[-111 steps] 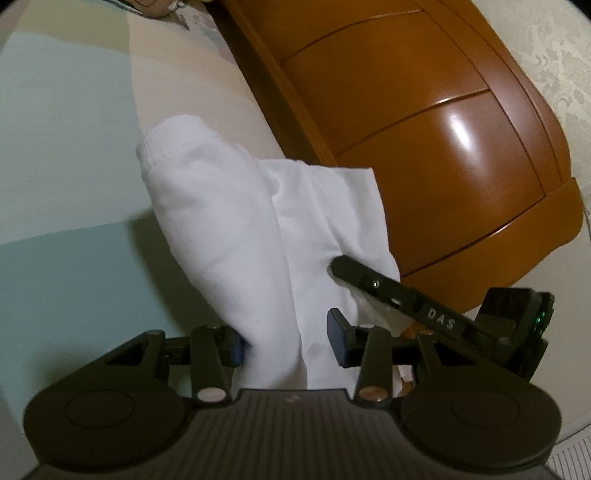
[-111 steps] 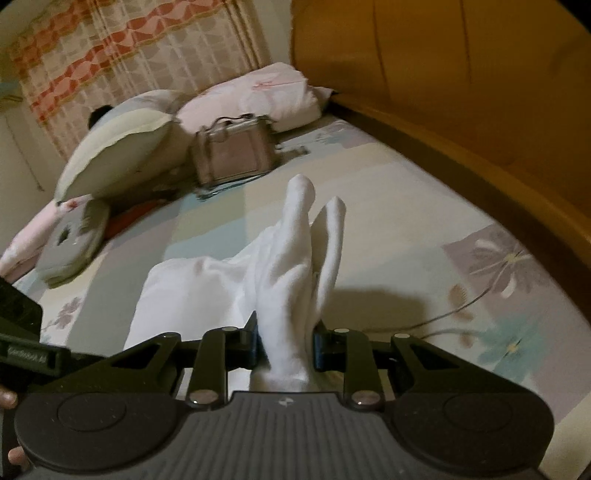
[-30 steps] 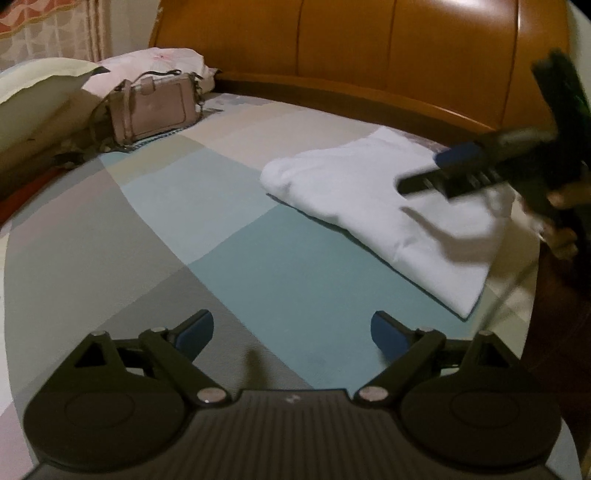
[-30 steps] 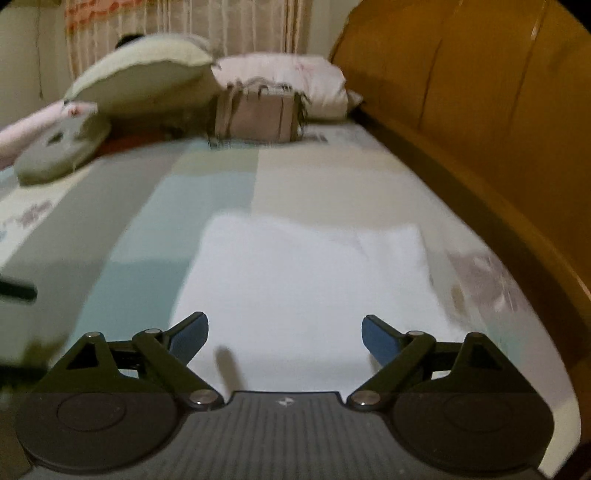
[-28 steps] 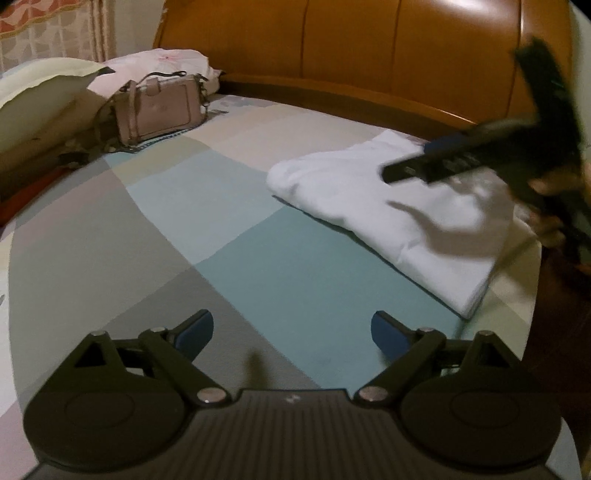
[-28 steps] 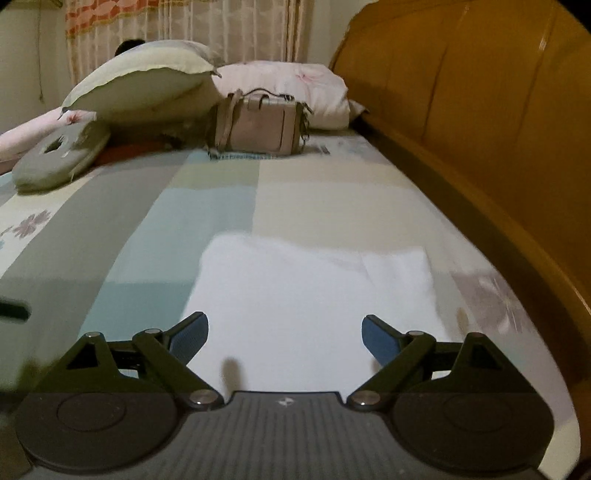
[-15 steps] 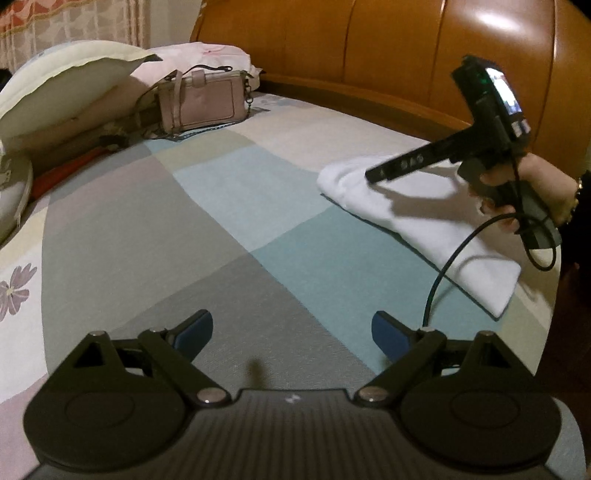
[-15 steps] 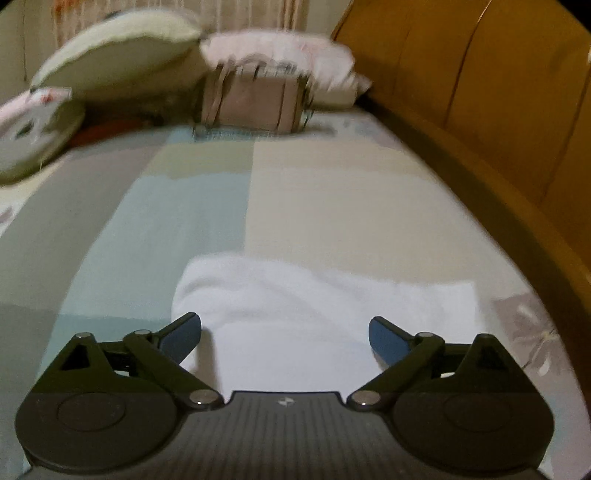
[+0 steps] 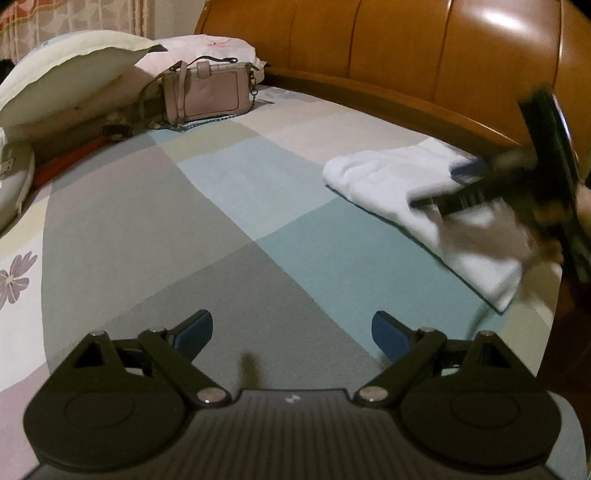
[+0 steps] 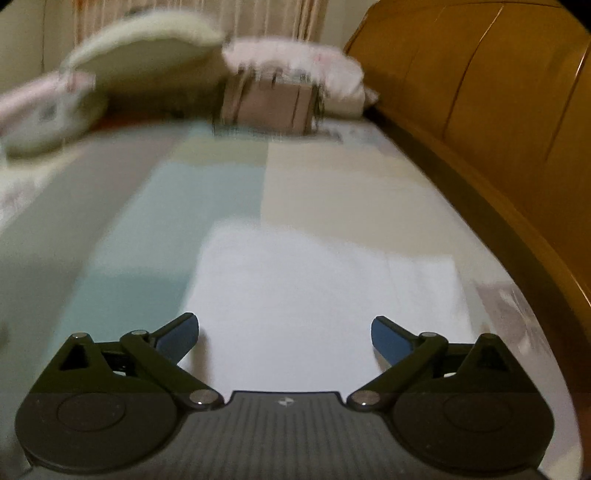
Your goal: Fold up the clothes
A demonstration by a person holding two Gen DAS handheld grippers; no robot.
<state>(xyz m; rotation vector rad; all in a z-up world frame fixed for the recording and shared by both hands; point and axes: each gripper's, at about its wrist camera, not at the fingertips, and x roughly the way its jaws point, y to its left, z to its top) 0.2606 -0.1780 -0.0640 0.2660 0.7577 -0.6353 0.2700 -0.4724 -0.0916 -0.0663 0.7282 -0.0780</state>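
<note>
left gripper (image 9: 291, 334): jaws spread wide, pinching nothing; it is hovering over the grey and teal patches of the bedsheet (image 9: 221, 229), well apart from the cloth.
right gripper (image 10: 284, 338): jaws spread wide, pinching nothing; it is sitting low over the near part of the garment. Blue pads (image 10: 388, 341) are showing on both fingers.
right gripper, seen from left wrist view (image 9: 480, 184): blurred black tool over the right end of the cloth; whether it is touching the cloth, cannot tell.
white garment (image 9: 388, 177): lying folded into a flat rectangle on the bed, near the wooden headboard (image 9: 406, 55) side, at the sheet's right edge. In the right wrist view it (image 10: 314, 295) is filling the space between and ahead of the fingers, with one fold line showing on the right part.
handbag (image 9: 207, 94): pinkish, standing at the far end of the bed, leaning against the pillows (image 9: 74, 74).
curtain (image 9: 74, 18): patterned, hanging behind the pillows.
right wrist view: motion-blurred, far details are not readable.
</note>
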